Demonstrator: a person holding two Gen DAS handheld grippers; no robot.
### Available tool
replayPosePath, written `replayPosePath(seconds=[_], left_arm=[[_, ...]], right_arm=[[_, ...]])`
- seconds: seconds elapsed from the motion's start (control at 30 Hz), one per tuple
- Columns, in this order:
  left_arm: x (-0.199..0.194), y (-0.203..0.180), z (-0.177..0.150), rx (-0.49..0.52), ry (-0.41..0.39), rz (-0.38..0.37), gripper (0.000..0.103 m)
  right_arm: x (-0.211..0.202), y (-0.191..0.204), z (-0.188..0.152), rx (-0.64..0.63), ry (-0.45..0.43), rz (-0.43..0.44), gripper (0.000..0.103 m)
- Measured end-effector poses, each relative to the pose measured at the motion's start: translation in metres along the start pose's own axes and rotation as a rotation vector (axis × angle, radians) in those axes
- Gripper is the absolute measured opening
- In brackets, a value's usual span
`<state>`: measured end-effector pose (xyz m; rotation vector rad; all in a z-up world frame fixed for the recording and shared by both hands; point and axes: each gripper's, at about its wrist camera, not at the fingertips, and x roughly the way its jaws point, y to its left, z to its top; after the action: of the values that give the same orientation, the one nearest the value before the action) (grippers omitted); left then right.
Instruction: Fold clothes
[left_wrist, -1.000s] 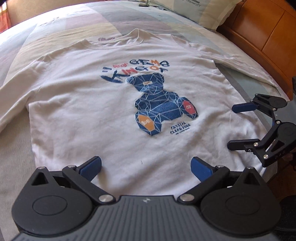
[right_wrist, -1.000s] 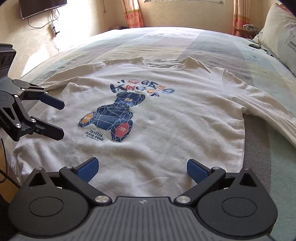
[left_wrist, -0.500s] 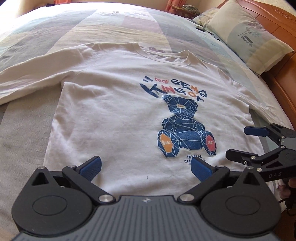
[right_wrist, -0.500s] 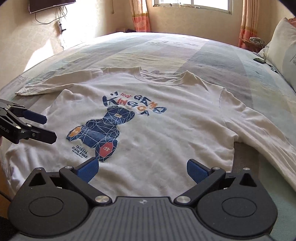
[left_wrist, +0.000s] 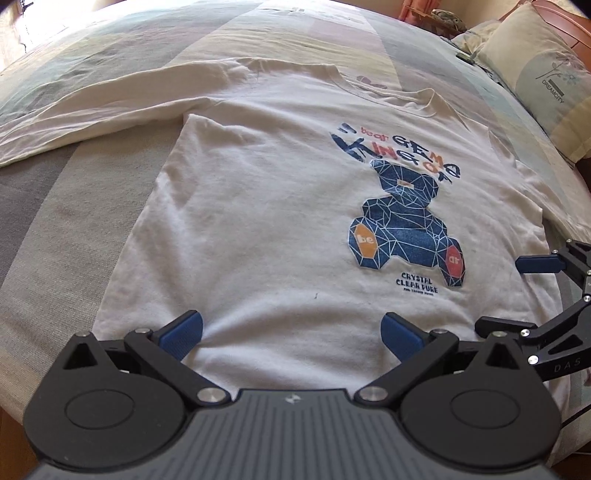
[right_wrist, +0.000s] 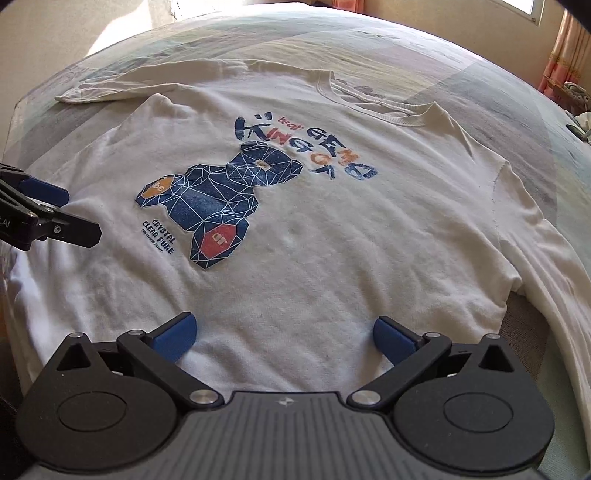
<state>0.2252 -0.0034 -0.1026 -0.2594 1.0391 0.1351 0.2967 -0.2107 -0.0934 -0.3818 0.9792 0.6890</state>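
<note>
A big bed held a white shirt, spread flat, blue bear up. A pillow lay behind. The left gripper and right gripper sat at the shirt's bottom edge, fingers wide, holding nothing.

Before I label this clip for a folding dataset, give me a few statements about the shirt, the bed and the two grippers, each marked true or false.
1. The white shirt lies spread flat, print side up. True.
2. The left gripper is clamped on the hem. False: its jaws are wide apart, with nothing between them.
3. The bear print is blue with orange and red patches. True.
4. Both sleeves are folded over the chest. False: each sleeve stretches outward on the bed.
5. The right gripper is open. True.
6. No pillow is in view. False: a pillow sits at the upper right of the left wrist view.
</note>
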Motion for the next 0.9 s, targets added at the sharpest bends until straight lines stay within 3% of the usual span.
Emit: replayPosePath(seconds=[0.13, 0.3, 0.63, 0.73, 0.9], left_arm=[[-0.011, 0.006, 0.004, -0.043, -0.019, 0.007, 0.102], [-0.02, 0.013, 0.024, -0.015, -0.088, 0.026, 0.102], [-0.007, 0.032, 0.017, -0.043, -0.049, -0.061, 0.102], [-0.01, 0.051, 0.024, -0.084, -0.074, -0.095, 0.102], [-0.017, 0.086, 0.043, -0.132, -0.122, -0.146, 0.102]], right_arm=[[0.002, -0.002, 0.004, -0.012, 0.03, 0.013, 0.103], [0.0, -0.003, 0.001, -0.016, 0.011, 0.014, 0.103], [-0.002, 0.001, 0.001, 0.023, 0.006, -0.022, 0.103], [-0.004, 0.001, 0.01, 0.078, 0.028, -0.022, 0.103], [-0.015, 0.0, 0.04, 0.225, -0.025, 0.043, 0.103]])
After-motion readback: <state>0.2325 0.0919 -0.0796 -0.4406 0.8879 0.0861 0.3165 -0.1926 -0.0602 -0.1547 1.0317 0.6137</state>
